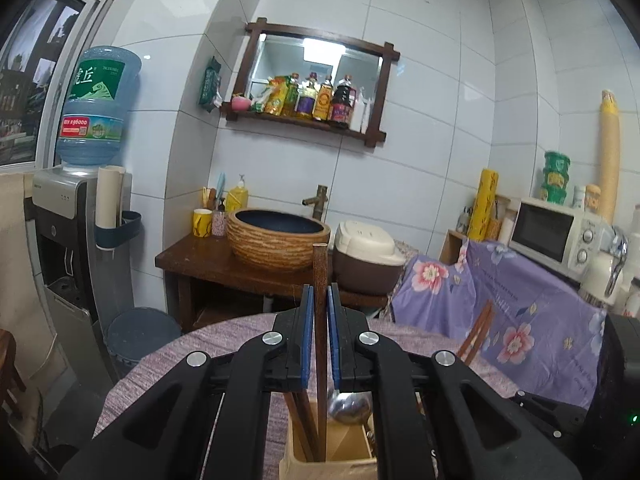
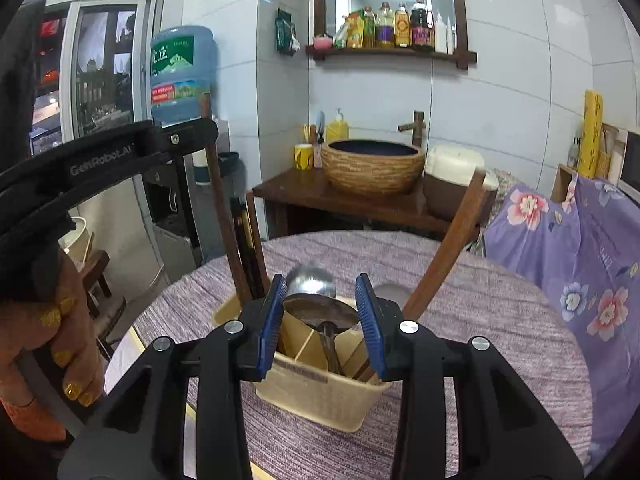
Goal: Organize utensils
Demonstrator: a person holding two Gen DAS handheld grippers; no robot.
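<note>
Gripping a dark wooden chopstick point(image 1: 320, 280) upright, my left gripper point(image 1: 319, 300) has its blue pads pressed on the shaft; the lower end stands in the cream utensil holder point(image 2: 320, 392) on the round table point(image 2: 500, 320). I read my right gripper point(image 2: 322, 320) as partly spread around the spoons point(image 2: 316, 280) in that holder, pads clear of them

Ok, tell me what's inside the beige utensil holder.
Inside the utensil holder: metal spoons, brown chopsticks and a divider. Their lower ends are hidden by its walls.
</note>
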